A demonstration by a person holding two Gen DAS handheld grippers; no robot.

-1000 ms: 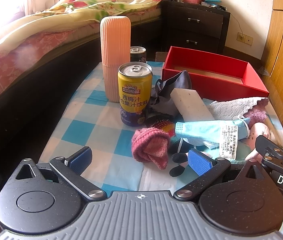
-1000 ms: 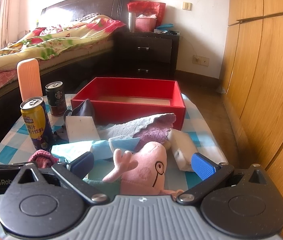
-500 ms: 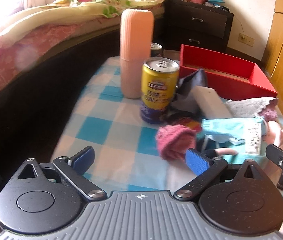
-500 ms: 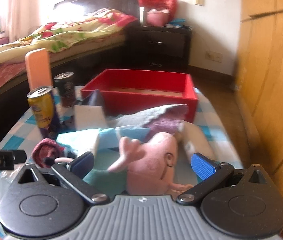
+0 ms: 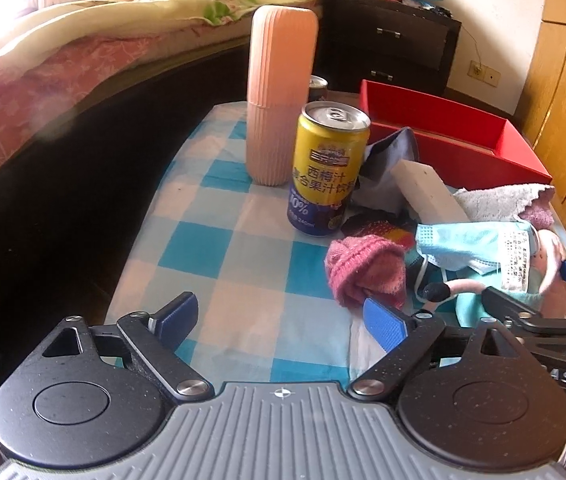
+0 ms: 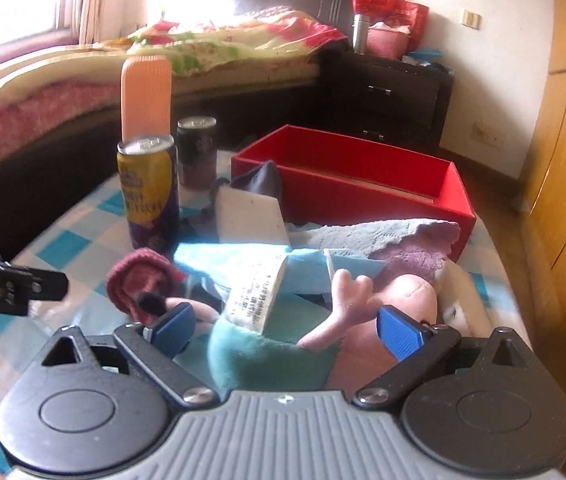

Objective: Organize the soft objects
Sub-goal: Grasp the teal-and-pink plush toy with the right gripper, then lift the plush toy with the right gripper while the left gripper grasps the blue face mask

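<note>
Two open hand-held grippers, right hand-held gripper (image 6: 283, 326) straddling plush toy (image 6: 267, 356)

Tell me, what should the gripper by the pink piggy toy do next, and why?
Probably close the right gripper on the pig plush. Its jaws stand open with the toy's teal body and pink arm already lying between them, so nothing is held yet. The red box behind looks like the place for soft things, and the left gripper is open over bare cloth.

The left gripper (image 5: 283, 314) was held low with its blue-padded fingers (image 5: 385, 322) spread wide apart. The right gripper (image 6: 287, 330), just beside it, likewise had its fingers (image 6: 399, 332) spread.
</note>
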